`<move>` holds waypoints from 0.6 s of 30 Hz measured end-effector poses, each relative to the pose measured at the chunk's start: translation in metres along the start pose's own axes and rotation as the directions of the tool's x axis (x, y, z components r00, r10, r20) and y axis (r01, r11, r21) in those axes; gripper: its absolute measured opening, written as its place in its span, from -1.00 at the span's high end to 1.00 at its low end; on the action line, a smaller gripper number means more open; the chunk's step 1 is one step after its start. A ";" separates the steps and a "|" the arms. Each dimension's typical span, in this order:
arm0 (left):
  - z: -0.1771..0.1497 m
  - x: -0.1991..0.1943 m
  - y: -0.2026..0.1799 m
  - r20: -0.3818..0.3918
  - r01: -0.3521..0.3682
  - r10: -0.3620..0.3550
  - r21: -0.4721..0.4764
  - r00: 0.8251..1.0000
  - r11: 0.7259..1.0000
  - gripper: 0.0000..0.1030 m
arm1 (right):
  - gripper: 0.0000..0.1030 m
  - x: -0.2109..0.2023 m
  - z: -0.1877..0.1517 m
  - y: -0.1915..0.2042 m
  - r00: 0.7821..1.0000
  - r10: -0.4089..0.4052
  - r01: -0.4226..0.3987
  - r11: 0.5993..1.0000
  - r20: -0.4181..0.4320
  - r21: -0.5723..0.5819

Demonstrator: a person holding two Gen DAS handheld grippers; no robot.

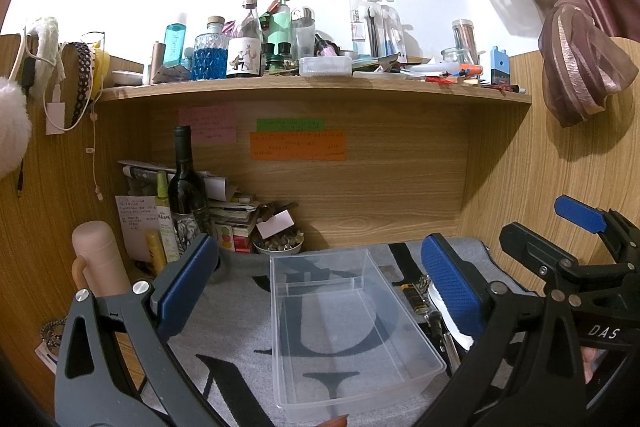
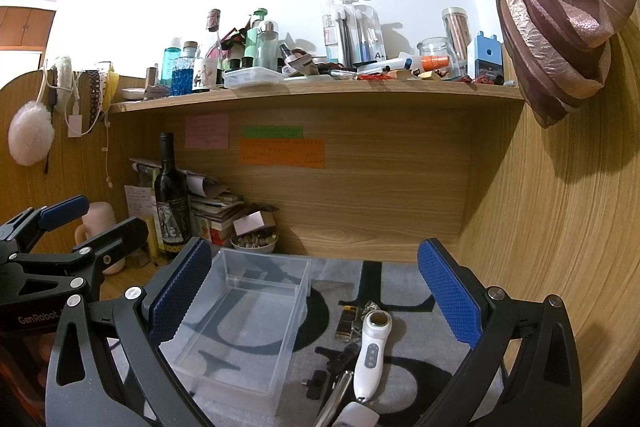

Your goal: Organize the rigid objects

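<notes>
Two spread hand-held grippers (image 1: pixel 320 291) (image 2: pixel 316 291) above clear bin (image 2: pixel 240 327).

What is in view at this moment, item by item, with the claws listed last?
Plastic bin: one, clear, empty, on the mat.
Mat: one, grey with black letters, on the desk.
Handheld device: one, white, right of the bin.
Small items: several, dark, beside the device; hard to identify.
Wine bottle: one, dark, back left corner.
Shelf: one, wooden, crowded with bottles.
Sticky notes: three; pink, green, orange; back panel.
Left claw: open, over the bin.
Right claw: open.
</notes>
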State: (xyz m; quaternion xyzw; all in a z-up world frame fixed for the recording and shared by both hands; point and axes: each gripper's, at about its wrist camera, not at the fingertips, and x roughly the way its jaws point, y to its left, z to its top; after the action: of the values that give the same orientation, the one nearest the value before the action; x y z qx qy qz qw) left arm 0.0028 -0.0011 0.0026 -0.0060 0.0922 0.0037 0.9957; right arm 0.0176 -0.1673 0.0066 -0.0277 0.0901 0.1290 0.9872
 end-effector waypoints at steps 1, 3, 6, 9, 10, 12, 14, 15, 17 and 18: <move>0.001 -0.001 0.001 -0.001 0.001 -0.001 -0.001 1.000 1.000 -1.00 | -1.00 0.000 0.000 0.000 1.000 0.000 0.000 1.000 0.001 0.000; 0.001 -0.001 0.000 0.001 0.000 0.000 -0.001 1.000 1.000 -1.00 | -1.00 0.000 0.000 0.000 1.000 0.000 0.000 1.000 0.000 0.001; 0.002 0.000 0.002 -0.006 0.005 -0.005 -0.004 1.000 1.000 -1.00 | -1.00 0.000 0.000 0.001 1.000 0.001 -0.001 1.000 -0.003 -0.001; 0.000 0.004 0.003 -0.022 0.014 -0.015 -0.009 1.000 1.000 -1.00 | -1.00 0.004 0.000 0.000 1.000 0.001 -0.002 1.000 -0.017 -0.002; 0.000 0.010 0.005 -0.043 0.030 -0.030 -0.014 0.999 0.999 -1.00 | -1.00 0.007 -0.001 0.000 1.000 0.000 0.000 1.000 -0.023 -0.001; -0.004 0.016 0.006 -0.066 0.047 -0.048 -0.019 0.997 0.999 -1.00 | -1.00 0.011 -0.002 -0.003 0.999 -0.005 0.005 1.000 -0.036 0.003; -0.009 0.028 0.010 -0.106 0.052 -0.054 -0.021 0.993 0.998 -1.00 | -1.00 0.016 -0.004 -0.006 0.999 -0.011 0.011 1.000 -0.052 0.007; -0.011 0.033 0.012 -0.120 0.051 -0.053 -0.020 0.991 0.999 -1.00 | -1.00 0.019 -0.005 -0.008 0.998 -0.014 0.014 1.000 -0.059 0.010; -0.017 0.046 0.019 -0.166 0.053 -0.055 -0.020 0.985 0.998 -1.00 | -1.00 0.025 -0.009 -0.013 0.996 -0.033 0.034 0.999 -0.079 0.011; -0.019 0.053 0.023 -0.190 0.060 -0.064 -0.024 0.980 0.998 -1.00 | -1.00 0.028 -0.011 -0.015 0.995 -0.043 0.044 0.999 -0.092 0.010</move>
State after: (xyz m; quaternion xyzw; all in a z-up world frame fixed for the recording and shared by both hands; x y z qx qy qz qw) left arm 0.0509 0.0216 -0.0261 -0.0182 0.1871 -0.0271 0.9818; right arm 0.0468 -0.1758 -0.0088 -0.0296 0.1353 0.1053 0.9847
